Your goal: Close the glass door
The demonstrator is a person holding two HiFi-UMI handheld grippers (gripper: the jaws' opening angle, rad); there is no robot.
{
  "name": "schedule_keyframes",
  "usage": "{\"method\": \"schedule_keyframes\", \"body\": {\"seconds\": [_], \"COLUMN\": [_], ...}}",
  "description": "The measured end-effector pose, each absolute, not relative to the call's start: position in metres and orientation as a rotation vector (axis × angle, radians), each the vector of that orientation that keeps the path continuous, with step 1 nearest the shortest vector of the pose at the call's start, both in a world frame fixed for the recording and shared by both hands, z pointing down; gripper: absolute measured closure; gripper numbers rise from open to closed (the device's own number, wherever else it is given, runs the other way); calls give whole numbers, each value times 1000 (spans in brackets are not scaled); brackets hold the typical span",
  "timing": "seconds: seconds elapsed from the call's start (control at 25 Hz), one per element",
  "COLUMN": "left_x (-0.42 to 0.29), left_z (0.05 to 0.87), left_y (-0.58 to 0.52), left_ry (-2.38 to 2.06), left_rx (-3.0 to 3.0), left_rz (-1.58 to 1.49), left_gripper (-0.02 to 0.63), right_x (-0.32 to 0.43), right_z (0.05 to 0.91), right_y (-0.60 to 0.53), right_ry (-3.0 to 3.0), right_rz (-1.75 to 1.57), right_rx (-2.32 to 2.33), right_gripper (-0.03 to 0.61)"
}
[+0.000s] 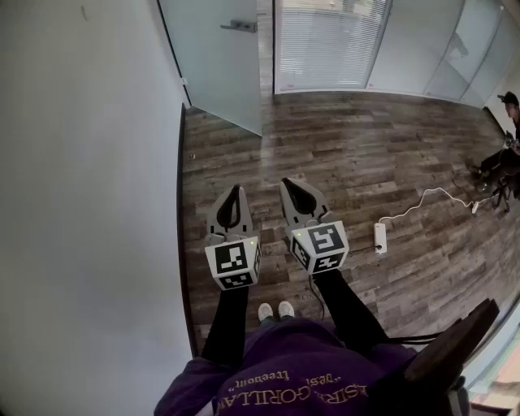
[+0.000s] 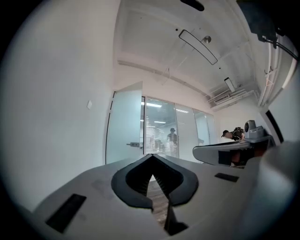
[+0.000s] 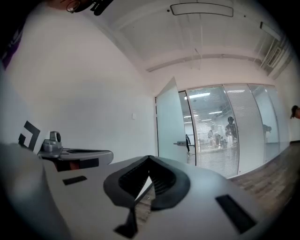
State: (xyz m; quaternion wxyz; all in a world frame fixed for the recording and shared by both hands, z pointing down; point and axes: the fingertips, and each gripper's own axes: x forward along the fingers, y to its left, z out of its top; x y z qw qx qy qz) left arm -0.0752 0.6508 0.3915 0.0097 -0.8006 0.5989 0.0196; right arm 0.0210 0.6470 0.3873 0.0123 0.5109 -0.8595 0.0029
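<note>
A plain white wall (image 1: 89,203) fills the left of the head view. In the left gripper view it carries one small switch plate (image 2: 89,104). Next to the wall lies a grey-brown plank floor (image 1: 366,146).

The one glass door (image 1: 219,65) is frosted and stands open at the top of the head view, angled into the room close to the wall. It has one metal handle (image 1: 238,25) near its edge. The door is ahead of both grippers and well apart from them. To its right hang white blinds (image 1: 325,41) behind a glass partition.

Two grippers are held level, side by side above the floor. The left gripper (image 1: 236,188) has its fingers together, tips meeting, with nothing between them. Just to its right, the right gripper (image 1: 286,184) likewise has its fingers together and empty. Each carries one cube with black-and-white square markers, the left cube (image 1: 234,264) and the right cube (image 1: 321,248).

Below the grippers are two white shoes (image 1: 265,311) and a purple top (image 1: 284,366) with gold lettering seen upside down. The word "GORILLA" can be made out, but the rest is too small to read.

Further right, one white power strip (image 1: 379,236) lies on the floor, and one white cable (image 1: 422,197) runs from it towards the right. At the far right edge a person (image 1: 505,154) in dark clothes is partly in view.
</note>
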Motion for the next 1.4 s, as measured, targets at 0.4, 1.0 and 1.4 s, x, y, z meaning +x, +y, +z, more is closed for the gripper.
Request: {"method": "schedule_keyframes", "body": {"seconds": [0.4, 1.0, 1.4], "left_x": [-73, -60, -61], "left_z": [389, 401, 406], "left_y": [647, 644, 622], "left_ry": [1865, 1905, 1954], "left_rx": [-2505, -2496, -2476], "left_rz": [54, 30, 41], "left_gripper": [623, 623, 623], "right_x": [23, 49, 57], "right_z": [385, 394, 398], "right_y": [642, 635, 605], "right_ry": [-2677, -2683, -2689], "right_rz": [12, 33, 53], "right_rx": [1598, 1599, 1592], "right_gripper": [586, 586, 585]}}
